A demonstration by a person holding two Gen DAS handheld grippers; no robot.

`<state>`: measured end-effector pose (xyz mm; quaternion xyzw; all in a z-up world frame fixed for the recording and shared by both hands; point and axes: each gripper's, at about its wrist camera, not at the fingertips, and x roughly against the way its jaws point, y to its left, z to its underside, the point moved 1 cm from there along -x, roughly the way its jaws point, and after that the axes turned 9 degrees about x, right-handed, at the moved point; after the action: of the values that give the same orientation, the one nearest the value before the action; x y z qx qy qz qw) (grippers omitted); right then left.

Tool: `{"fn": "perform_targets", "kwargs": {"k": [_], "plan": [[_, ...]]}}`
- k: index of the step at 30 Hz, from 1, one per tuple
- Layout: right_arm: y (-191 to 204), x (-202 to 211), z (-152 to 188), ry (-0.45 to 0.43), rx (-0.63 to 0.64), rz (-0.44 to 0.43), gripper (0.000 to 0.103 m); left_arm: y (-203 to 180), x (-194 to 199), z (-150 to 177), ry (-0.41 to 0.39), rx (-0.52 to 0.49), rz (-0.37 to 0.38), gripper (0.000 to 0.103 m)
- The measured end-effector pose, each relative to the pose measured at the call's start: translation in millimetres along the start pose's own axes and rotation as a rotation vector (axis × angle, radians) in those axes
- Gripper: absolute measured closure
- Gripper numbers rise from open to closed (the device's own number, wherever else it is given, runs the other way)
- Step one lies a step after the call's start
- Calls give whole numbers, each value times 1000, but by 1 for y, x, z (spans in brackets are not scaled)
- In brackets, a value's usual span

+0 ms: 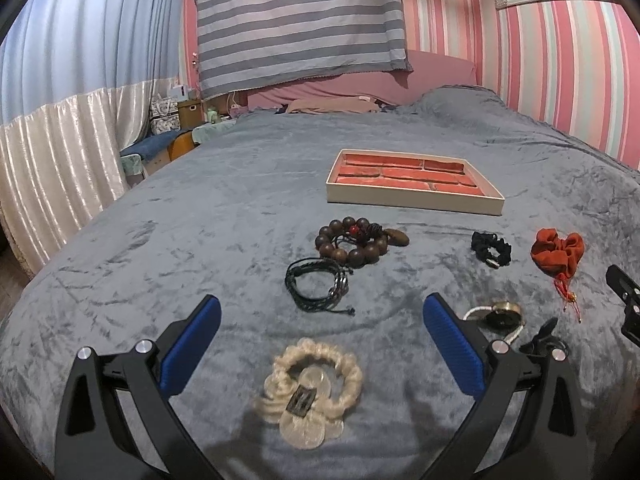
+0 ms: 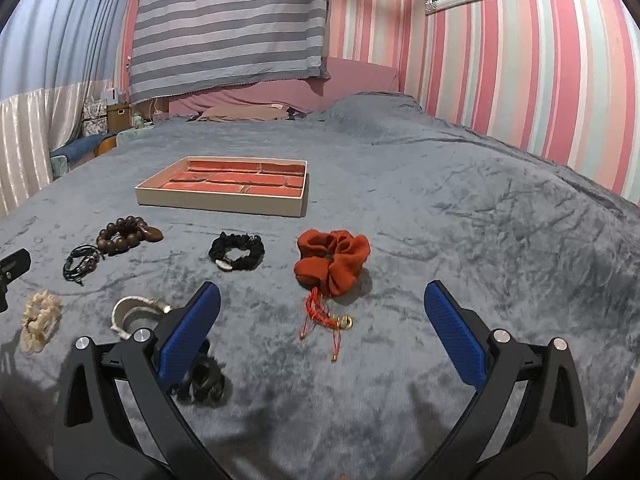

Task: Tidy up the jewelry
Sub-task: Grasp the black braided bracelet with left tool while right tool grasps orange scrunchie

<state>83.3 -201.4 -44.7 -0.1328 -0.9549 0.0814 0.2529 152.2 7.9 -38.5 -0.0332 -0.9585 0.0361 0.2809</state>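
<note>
Below, between the left tool's (image 1: 322, 322) spread fingers, lies the cream scrunchie (image 1: 314, 390); right tool (image 2: 322, 318) gapes too.

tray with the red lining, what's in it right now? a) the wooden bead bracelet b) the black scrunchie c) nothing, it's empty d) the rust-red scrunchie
c: the tray shows only bare red compartments, while the wooden bead bracelet, black scrunchie and rust-red scrunchie all lie on the grey blanket in front of it.
</note>
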Motion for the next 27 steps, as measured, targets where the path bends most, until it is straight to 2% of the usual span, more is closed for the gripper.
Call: {"fn": "perform_targets", "kwargs": {"k": [7, 12, 13, 15, 23, 27], "plan": [[-14, -32, -15, -1, -12, 36, 4, -3, -25, -16, 8, 8, -10, 4], [-30, -60, -17, 35, -16, 76, 10, -5, -47, -18, 41, 1, -5, 6], [-34, -67, -17, 48, -19, 80, 12, -6, -54, -18, 59, -3, -1, 8], [-39, -78, -16, 67, -30, 79, 13, -8, -65, -16, 88, -15, -2, 23], [-50, -118, -14, 137, -48, 71, 16, -6, -114, -12, 222, -13, -29, 25], [-52, -136, -10, 181, -68, 49, 21, -3, -129, -11, 267, -3, -25, 37]]}}
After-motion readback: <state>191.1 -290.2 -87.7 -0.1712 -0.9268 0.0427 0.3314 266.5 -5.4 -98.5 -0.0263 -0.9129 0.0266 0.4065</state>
